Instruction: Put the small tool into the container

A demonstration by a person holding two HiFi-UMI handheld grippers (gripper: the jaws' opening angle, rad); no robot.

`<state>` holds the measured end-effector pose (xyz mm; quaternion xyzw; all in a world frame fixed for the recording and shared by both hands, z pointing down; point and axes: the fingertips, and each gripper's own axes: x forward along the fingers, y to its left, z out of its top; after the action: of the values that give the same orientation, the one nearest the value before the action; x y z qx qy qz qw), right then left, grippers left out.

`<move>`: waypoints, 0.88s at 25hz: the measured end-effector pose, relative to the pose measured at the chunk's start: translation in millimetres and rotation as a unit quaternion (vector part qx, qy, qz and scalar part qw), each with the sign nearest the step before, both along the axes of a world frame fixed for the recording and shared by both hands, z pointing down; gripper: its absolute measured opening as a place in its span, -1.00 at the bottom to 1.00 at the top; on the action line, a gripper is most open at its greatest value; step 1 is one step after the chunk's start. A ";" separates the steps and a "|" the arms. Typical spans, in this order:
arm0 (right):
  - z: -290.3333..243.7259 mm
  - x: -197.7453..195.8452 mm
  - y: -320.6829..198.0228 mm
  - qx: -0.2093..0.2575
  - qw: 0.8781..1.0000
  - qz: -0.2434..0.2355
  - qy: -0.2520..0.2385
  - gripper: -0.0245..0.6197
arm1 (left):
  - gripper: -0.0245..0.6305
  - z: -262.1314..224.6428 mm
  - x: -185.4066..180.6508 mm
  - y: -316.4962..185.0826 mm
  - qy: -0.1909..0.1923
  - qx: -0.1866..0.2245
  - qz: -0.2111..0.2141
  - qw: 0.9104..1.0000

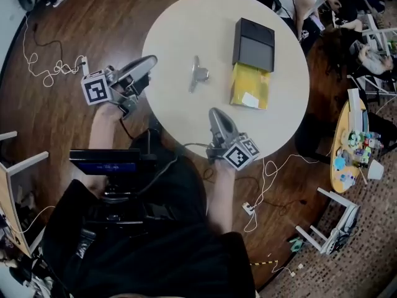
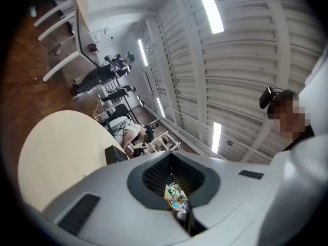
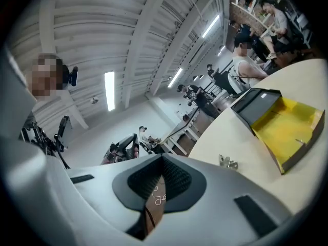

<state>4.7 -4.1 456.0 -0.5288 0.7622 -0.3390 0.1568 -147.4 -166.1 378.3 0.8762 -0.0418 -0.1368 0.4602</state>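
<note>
The small metal tool [image 1: 198,74] lies near the middle of the round white table [image 1: 180,30]; it also shows in the right gripper view as the tool [image 3: 227,162]. To its right sits the container, an open yellow tray [image 1: 250,86] sliding out of a black box [image 1: 254,44], seen again as the tray [image 3: 284,124]. My left gripper [image 1: 152,59] hovers at the table's left edge, jaws together and empty, apart from the tool. My right gripper [image 1: 213,112] is over the near edge, jaws also together with nothing held. Both point across the table.
Dark wooden floor surrounds the table, with a white cable [image 1: 49,67] at the left and more cable [image 1: 267,179] at the near right. A side table [image 1: 355,146] with colourful items stands at the right. People sit beyond the far right edge. White chair frames [image 1: 25,163] stand at the left.
</note>
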 end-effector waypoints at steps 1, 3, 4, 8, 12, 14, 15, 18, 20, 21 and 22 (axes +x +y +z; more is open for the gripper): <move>-0.2 1.8 -5.1 -0.005 1.000 0.007 0.005 -0.90 | -0.93 -4.7 -5.2 -11.1 0.011 -0.006 -0.004 1.000; 0.9 3.6 -13.6 -0.016 1.000 0.020 0.011 -0.90 | -0.93 -17.9 -14.2 -30.6 0.034 -0.011 -0.010 0.999; 2.4 3.8 -16.7 -0.022 0.999 0.026 0.014 -0.90 | -0.93 -25.2 -17.6 -38.4 0.044 -0.013 -0.011 0.999; 8.8 2.1 -30.0 -0.042 0.998 0.046 0.019 -0.90 | -0.93 -55.7 -32.2 -58.2 0.082 -0.012 -0.006 0.997; 9.1 1.8 -37.7 -0.048 0.996 0.066 0.019 -0.90 | -0.93 -80.6 -40.0 -62.6 0.101 0.007 0.003 0.995; 10.0 0.0 -38.8 -0.051 0.996 0.073 0.019 -0.90 | -0.93 -82.8 -37.9 -61.3 0.105 0.007 0.011 0.994; 10.6 -1.8 -40.3 -0.051 0.996 0.076 0.017 -0.90 | -0.93 -82.8 -35.1 -60.7 0.106 0.004 0.018 0.994; 8.6 -7.5 -48.1 -0.048 0.996 0.079 -0.001 -0.90 | -0.93 -85.3 -22.3 -58.3 0.113 -0.004 0.041 0.993; 2.6 -6.6 -57.1 -0.039 0.996 0.077 -0.016 -0.90 | -0.93 -88.4 -11.2 -57.6 0.114 -0.002 0.054 0.992; -0.9 -4.2 -62.7 -0.033 0.996 0.077 -0.023 -0.90 | -0.93 -89.1 -5.1 -58.7 0.113 0.000 0.059 0.992; -4.3 -0.7 -68.6 -0.027 0.996 0.077 -0.029 -0.90 | -0.93 -89.4 1.9 -60.8 0.113 0.001 0.063 0.992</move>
<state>4.0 -72.8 451.7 -0.5797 0.7050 -0.3615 0.1905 -145.5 -226.9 288.9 0.8568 0.0654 -0.2056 0.4684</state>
